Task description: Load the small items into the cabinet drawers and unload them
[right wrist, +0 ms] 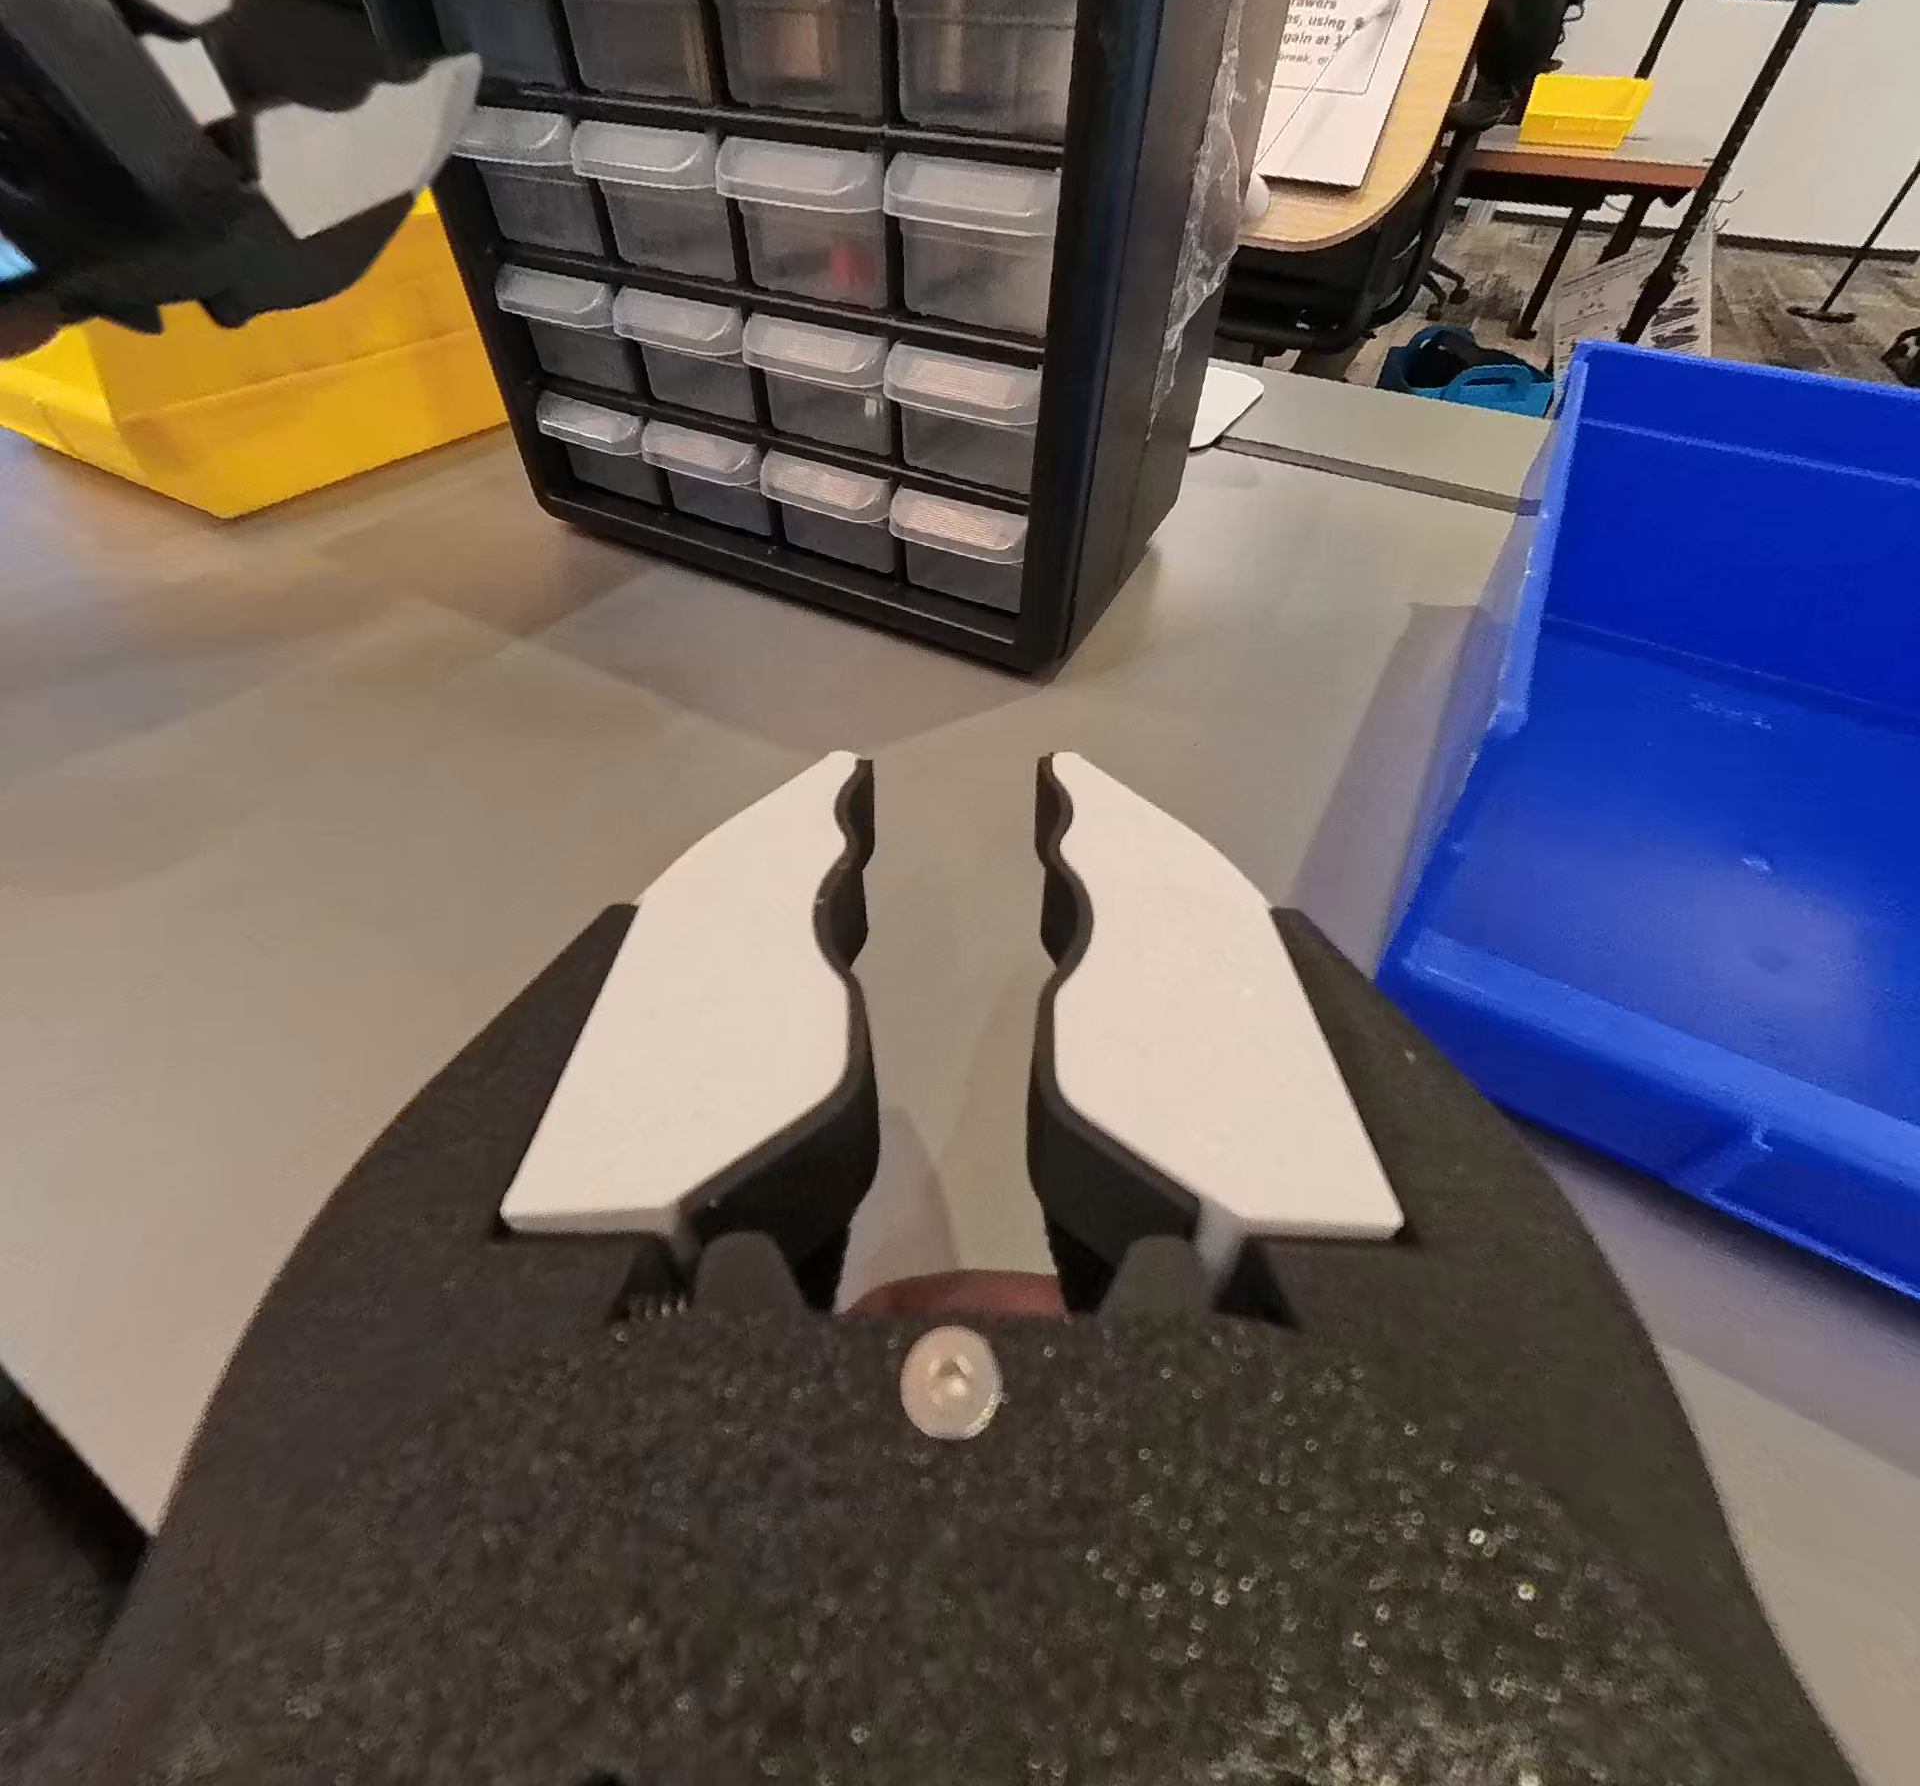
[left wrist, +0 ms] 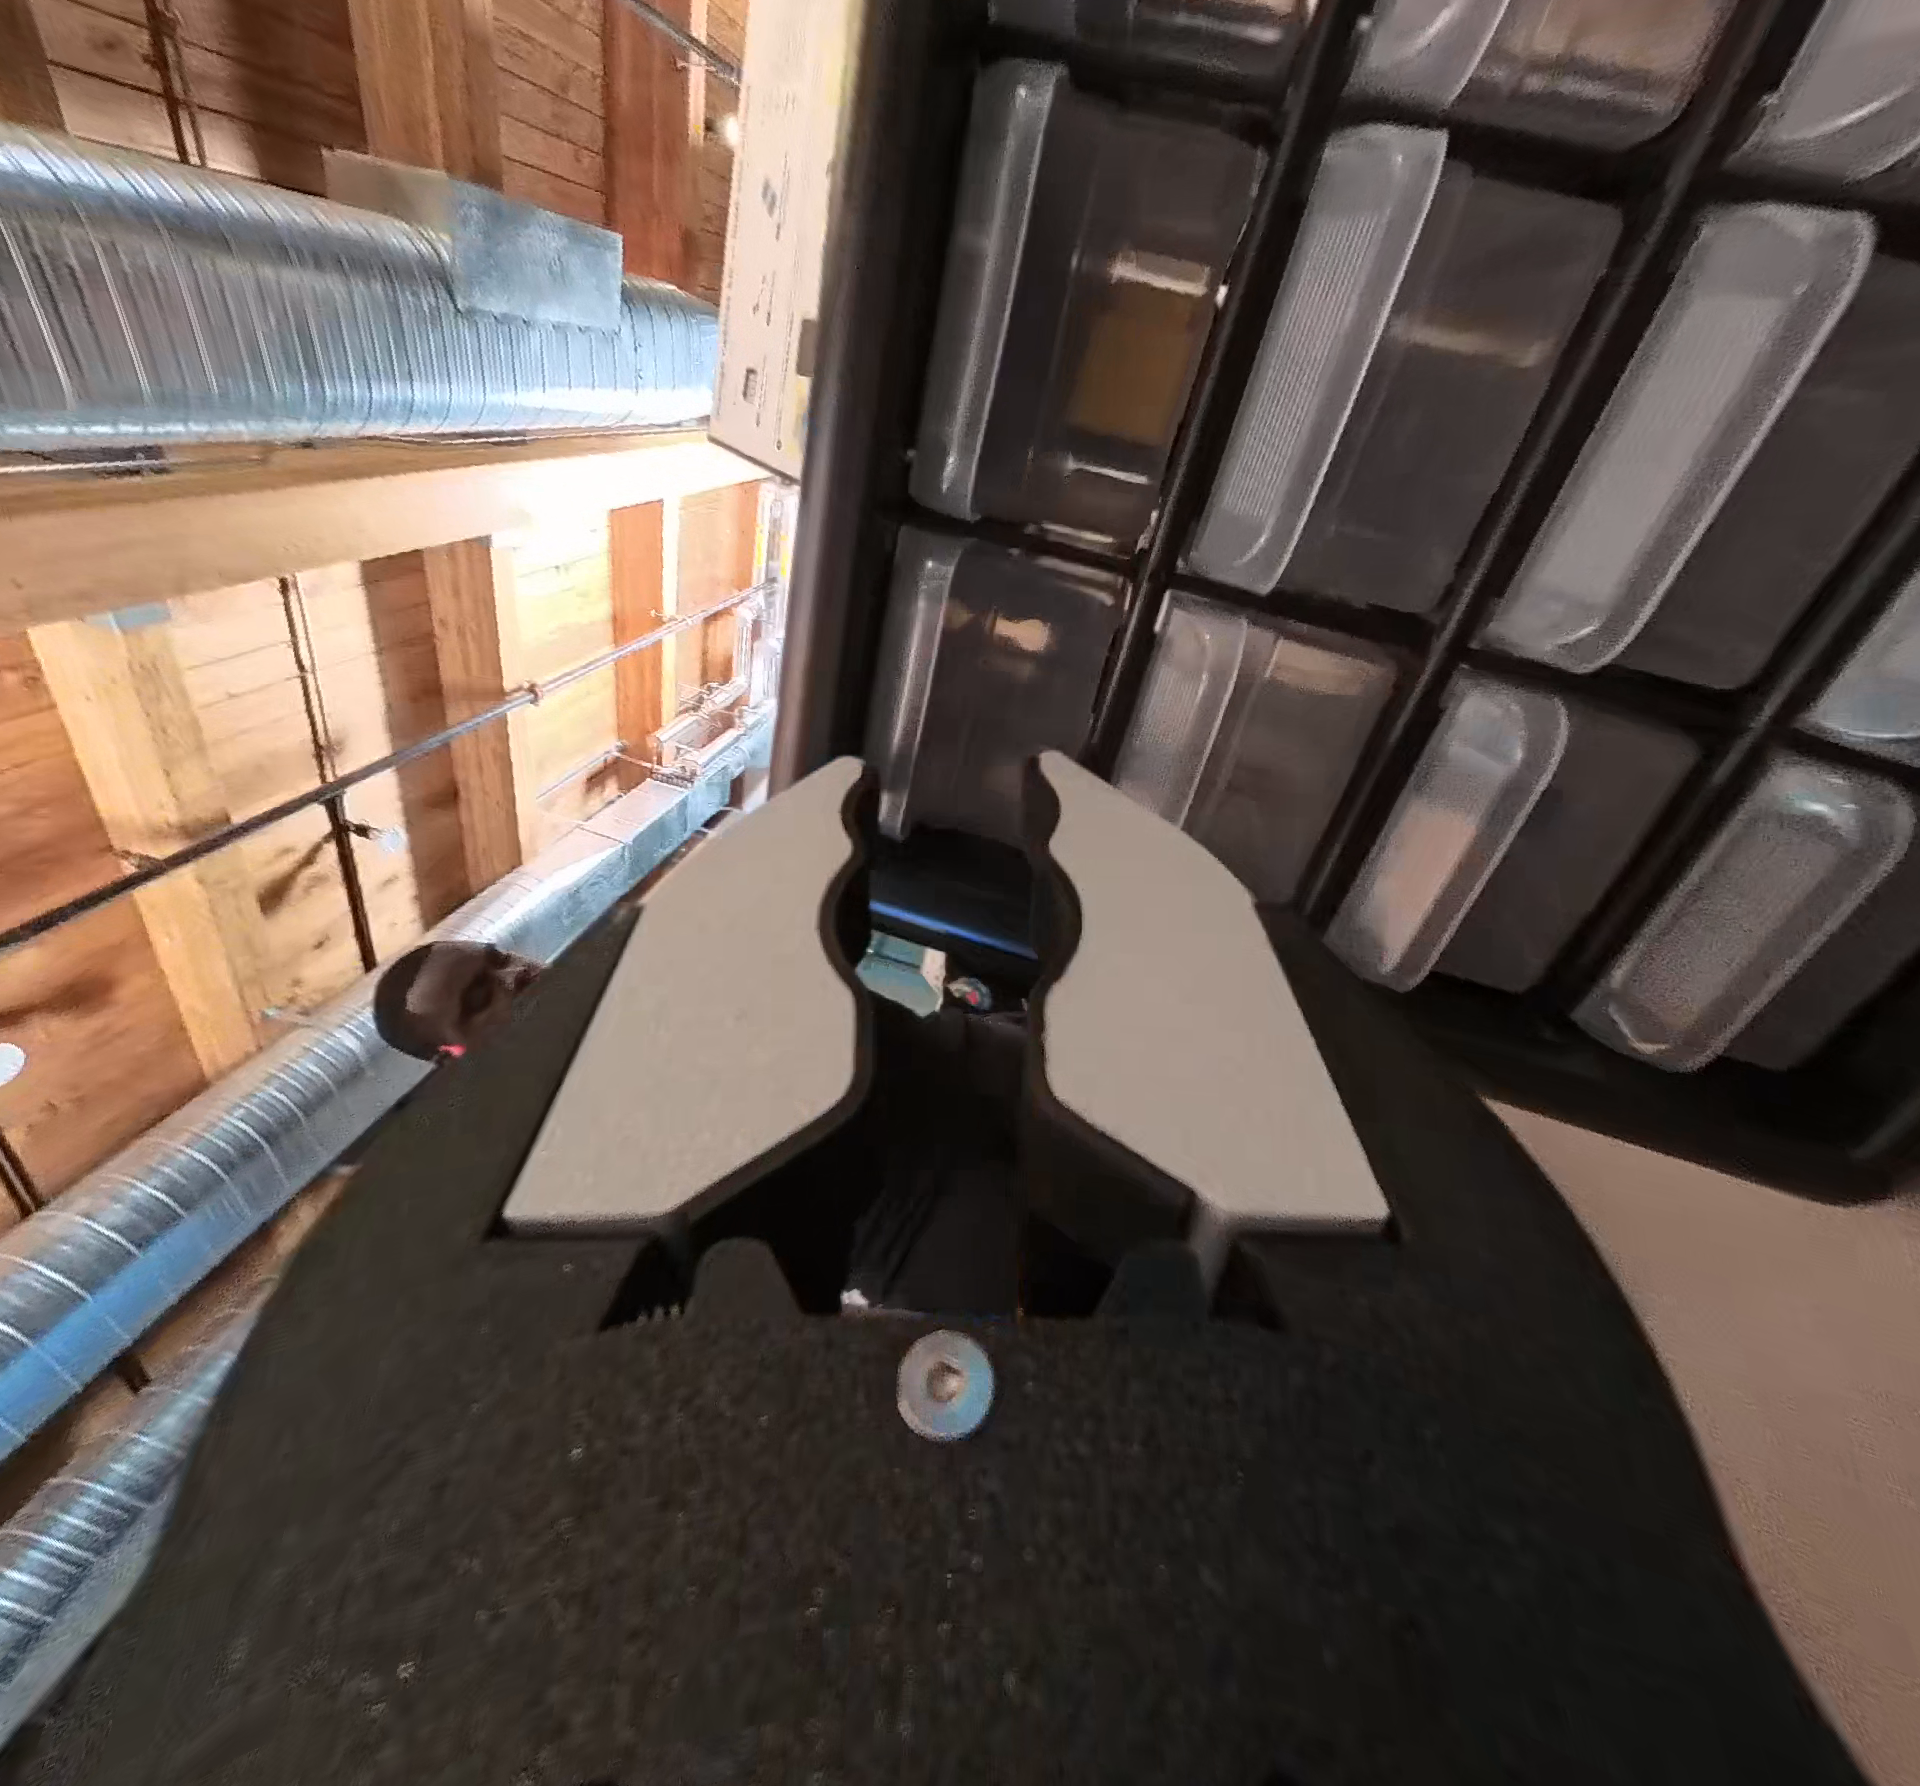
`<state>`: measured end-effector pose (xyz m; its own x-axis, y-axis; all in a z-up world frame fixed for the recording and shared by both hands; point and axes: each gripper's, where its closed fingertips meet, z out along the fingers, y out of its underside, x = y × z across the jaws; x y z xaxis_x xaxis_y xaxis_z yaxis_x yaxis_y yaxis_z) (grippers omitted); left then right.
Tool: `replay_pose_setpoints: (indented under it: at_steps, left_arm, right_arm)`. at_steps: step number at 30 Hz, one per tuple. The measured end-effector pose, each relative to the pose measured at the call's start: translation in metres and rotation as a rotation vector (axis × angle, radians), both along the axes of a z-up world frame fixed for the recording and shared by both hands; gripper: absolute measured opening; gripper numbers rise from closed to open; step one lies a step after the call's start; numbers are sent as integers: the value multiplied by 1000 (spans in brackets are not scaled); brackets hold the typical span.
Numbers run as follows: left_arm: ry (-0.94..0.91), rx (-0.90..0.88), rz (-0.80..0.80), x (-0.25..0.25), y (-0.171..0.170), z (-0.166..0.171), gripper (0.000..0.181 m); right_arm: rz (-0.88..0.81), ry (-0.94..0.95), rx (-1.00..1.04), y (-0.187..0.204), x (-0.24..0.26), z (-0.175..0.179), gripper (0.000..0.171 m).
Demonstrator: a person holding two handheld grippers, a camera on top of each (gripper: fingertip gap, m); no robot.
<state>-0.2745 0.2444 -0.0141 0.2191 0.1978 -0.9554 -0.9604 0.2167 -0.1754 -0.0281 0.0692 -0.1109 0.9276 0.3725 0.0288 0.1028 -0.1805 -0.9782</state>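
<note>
My left gripper (left wrist: 951, 780) is gaping at the cabinet (right wrist: 790, 230) top-left drawer (left wrist: 899, 687), gripping nothing I can confirm. Only my right view shows the blue bin (right wrist: 1683, 801); my right gripper (right wrist: 954, 775) hangs parted and empty over the table (right wrist: 416, 801).

Black cabinet (right wrist: 1127, 302), clear frosted drawers (right wrist: 800, 209), one showing red inside. Yellow bin (right wrist: 260, 406) left, blue bin (right wrist: 1683, 801) right. Grey table (right wrist: 416, 749). Right gripper (right wrist: 954, 775) grey fingers, black body.

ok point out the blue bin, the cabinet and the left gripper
blue bin (right wrist: 1621, 1040): right wrist view, front rim
cabinet (right wrist: 1132, 302): right wrist view, dark side wall
left gripper (right wrist: 400, 1): right wrist view, between its fingertips
</note>
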Motion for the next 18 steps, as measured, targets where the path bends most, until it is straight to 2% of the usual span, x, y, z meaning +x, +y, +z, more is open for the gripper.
replay_pose_setpoints:
  at_steps: [18]
  left_arm:
    - [64,86,3,-1,2,11,6]
  right_arm:
    - [11,31,-20,2,-2,-2,29]
